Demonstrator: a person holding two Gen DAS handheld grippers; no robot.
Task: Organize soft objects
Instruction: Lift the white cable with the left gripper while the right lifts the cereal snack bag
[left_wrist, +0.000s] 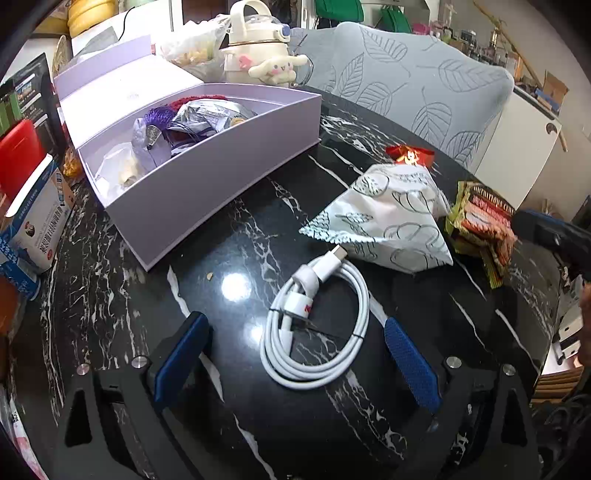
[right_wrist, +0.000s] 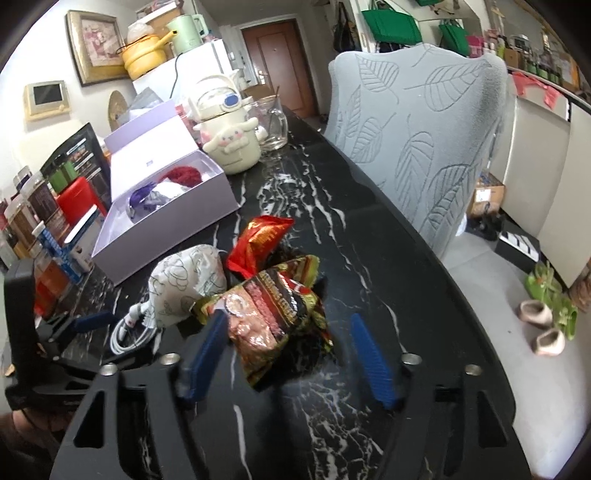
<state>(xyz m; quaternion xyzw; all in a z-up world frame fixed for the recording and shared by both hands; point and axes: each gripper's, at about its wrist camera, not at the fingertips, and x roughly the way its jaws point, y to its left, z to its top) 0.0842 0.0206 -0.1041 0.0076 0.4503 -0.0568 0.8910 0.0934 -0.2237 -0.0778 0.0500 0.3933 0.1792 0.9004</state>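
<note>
Left wrist: coiled white cable (left_wrist: 316, 325) between spread fingers of left hand-held gripper (left_wrist: 295, 332), ungrasped, on table (left_wrist: 229, 236).

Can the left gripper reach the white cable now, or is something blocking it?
Probably yes. The left gripper is open and the cable lies flat on the table between its fingers, with nothing on top; the white pouch sits just beyond it.

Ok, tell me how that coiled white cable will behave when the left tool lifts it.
The cable is probably light and floppy. A strap bundles it at one side only, so the free loops will likely sag and swing. Its smooth sheath may slip between the open left tool pads unless gripped at the strap.
</note>
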